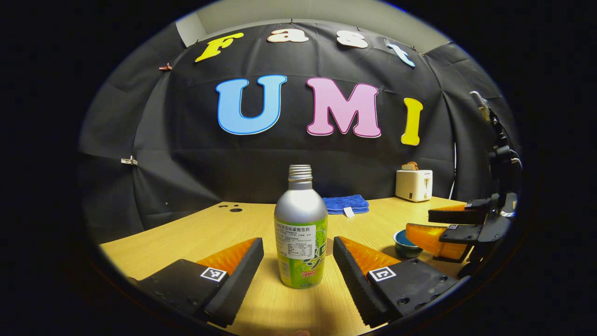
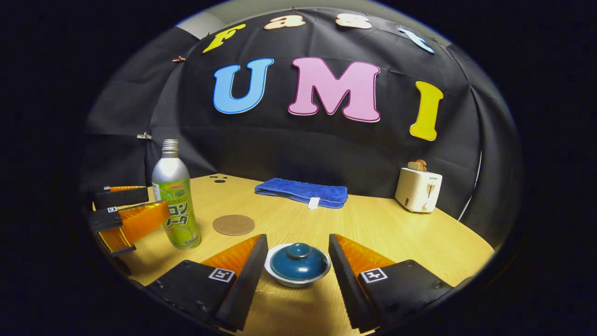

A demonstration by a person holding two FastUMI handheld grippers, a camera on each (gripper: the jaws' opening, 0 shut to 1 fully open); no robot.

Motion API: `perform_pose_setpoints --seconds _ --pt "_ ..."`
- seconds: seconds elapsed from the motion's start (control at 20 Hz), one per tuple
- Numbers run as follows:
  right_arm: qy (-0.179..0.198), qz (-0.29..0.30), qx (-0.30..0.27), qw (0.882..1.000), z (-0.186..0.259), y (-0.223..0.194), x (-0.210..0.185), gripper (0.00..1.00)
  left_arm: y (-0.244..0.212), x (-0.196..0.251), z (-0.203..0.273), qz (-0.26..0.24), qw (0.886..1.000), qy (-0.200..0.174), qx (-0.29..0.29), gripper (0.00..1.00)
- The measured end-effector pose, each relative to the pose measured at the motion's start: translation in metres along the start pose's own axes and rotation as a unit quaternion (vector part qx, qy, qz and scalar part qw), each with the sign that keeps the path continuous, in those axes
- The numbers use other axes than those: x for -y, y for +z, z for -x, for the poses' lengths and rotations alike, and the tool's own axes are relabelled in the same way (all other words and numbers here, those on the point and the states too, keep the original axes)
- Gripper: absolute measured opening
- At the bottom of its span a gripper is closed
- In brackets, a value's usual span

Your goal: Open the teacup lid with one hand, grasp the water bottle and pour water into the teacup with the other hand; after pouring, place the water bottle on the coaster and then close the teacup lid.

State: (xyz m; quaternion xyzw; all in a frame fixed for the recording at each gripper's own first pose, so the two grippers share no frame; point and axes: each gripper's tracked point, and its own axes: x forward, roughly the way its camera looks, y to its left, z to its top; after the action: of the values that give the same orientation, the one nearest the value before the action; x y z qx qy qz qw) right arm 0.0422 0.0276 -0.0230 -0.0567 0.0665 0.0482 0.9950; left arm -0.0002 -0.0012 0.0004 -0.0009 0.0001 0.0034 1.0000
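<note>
A silver and green water bottle (image 1: 301,228) stands upright, uncapped, between the fingers of my left gripper (image 1: 298,259), which is open and apart from it on both sides. The same bottle (image 2: 175,196) appears at the left of the right gripper view with the left gripper (image 2: 123,212) beside it. A teacup (image 2: 297,268) with a dark blue lid (image 2: 298,261) sits between the open fingers of my right gripper (image 2: 298,270), untouched. In the left gripper view the teacup (image 1: 405,242) is partly hidden behind the right gripper (image 1: 450,228). A round brown coaster (image 2: 233,224) lies on the table behind the cup.
A folded blue cloth (image 2: 302,191) lies at the back of the wooden table (image 2: 396,233). A white toaster (image 2: 418,189) with bread in it stands at the back right. The table's edge curves round at the right.
</note>
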Motion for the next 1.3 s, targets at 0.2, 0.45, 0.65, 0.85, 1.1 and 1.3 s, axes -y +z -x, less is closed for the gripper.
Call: perform_pose_setpoints --seconds 0.2,0.45,0.65,0.85,1.1,1.3 --pt "0.007 0.0 -0.012 1.0 -0.014 -0.003 0.001 0.75 0.0 0.0 0.0 0.0 1.0 0.0 0.0 0.95" --pt "0.021 -0.011 -0.043 0.999 -0.022 -0.013 0.0 0.47 -0.001 0.0 0.0 0.0 1.0 0.0 0.0 0.95" --pt "0.037 0.003 -0.049 0.998 -0.023 -0.014 -0.005 0.49 -0.001 0.001 0.0 0.0 1.0 0.0 0.0 0.95" --pt "0.028 0.01 -0.048 0.998 -0.023 -0.014 -0.004 0.33 -0.001 0.001 0.0 0.0 1.0 0.0 0.0 0.95" --pt "0.029 0.005 -0.036 0.999 -0.018 -0.01 -0.002 0.26 0.0 0.001 -0.001 0.0 1.0 0.0 0.0 0.95" --pt "0.016 0.009 0.009 1.0 -0.009 0.004 0.001 0.27 0.0 0.001 0.0 0.0 1.0 0.0 0.0 0.94"
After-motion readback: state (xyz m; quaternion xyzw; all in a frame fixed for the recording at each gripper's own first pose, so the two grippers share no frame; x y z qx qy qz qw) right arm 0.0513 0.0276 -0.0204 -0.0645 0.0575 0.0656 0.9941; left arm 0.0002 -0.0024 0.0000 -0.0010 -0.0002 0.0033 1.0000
